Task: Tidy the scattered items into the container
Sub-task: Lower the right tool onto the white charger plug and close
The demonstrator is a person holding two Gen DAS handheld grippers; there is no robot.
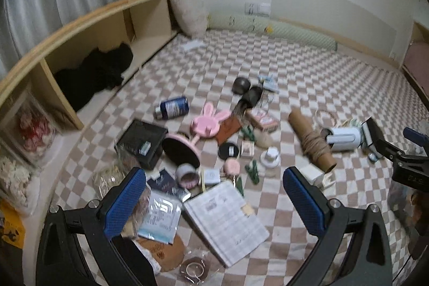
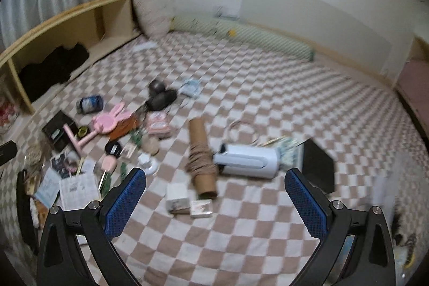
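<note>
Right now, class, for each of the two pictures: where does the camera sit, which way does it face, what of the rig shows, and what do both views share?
Left wrist: sits behind the left gripper, faces across the checkered bed toward the notebook; its open blue fingers show, plus the right gripper at the edge.
Right wrist: sits behind the right gripper, faces the white cylinder; its open blue fingers show.
Shared: cardboard tube, pink bunny mirror.

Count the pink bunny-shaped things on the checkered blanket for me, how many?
1. The pink bunny-shaped thing lies in the middle of the pile, right of the blue bottle. Clutter overlaps, so another could be hidden.
</note>
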